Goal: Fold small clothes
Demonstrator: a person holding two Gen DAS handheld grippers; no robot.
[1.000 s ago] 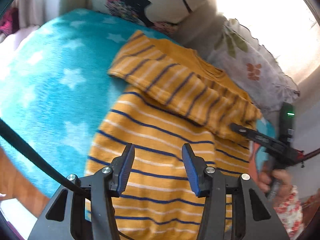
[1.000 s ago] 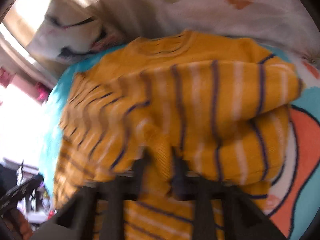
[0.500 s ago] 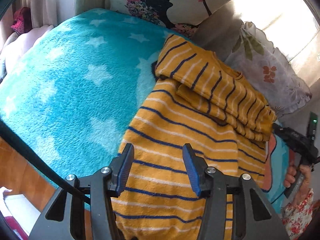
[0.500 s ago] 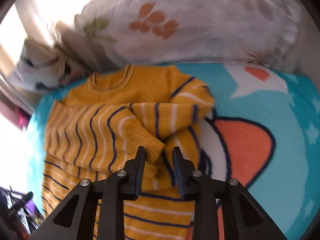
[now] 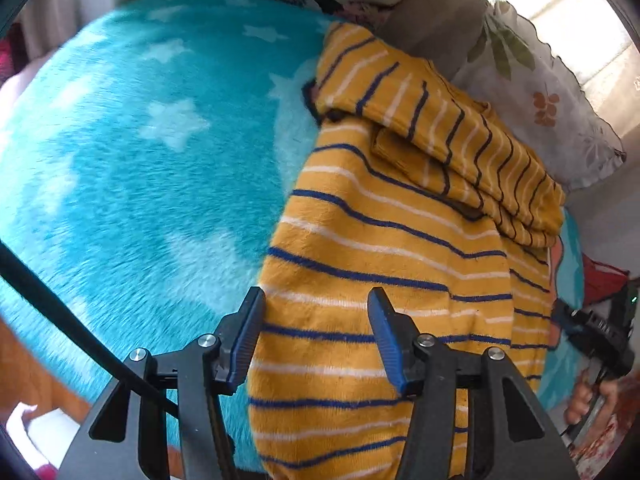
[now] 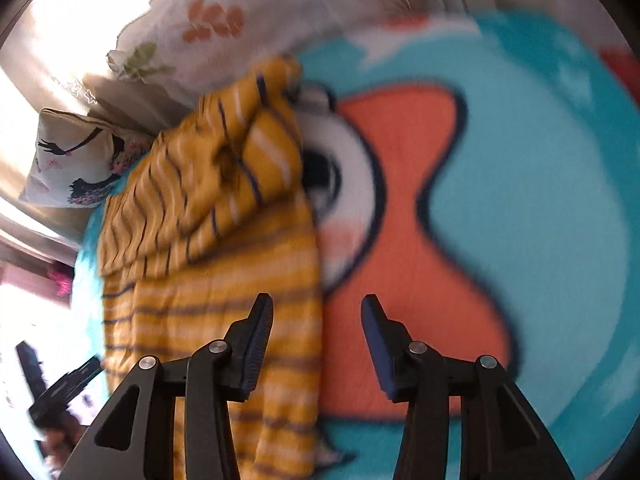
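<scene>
A small mustard-yellow sweater with navy and white stripes lies on a turquoise star blanket, both sleeves folded across its chest. My left gripper is open and empty, hovering over the sweater's lower left edge near the hem. The sweater also shows in the right wrist view, blurred. My right gripper is open and empty, over the sweater's right edge where it meets the blanket's orange patch. The right gripper also shows in the left wrist view at the far right.
A floral white pillow and a cushion printed with dark figures lean at the head of the bed behind the sweater. The blanket's front edge drops to a wooden floor at lower left.
My right gripper let go of the folded sleeve, opened wide and pulled back toward the sweater's lower right side. My left gripper moved lower and closer to the hem.
</scene>
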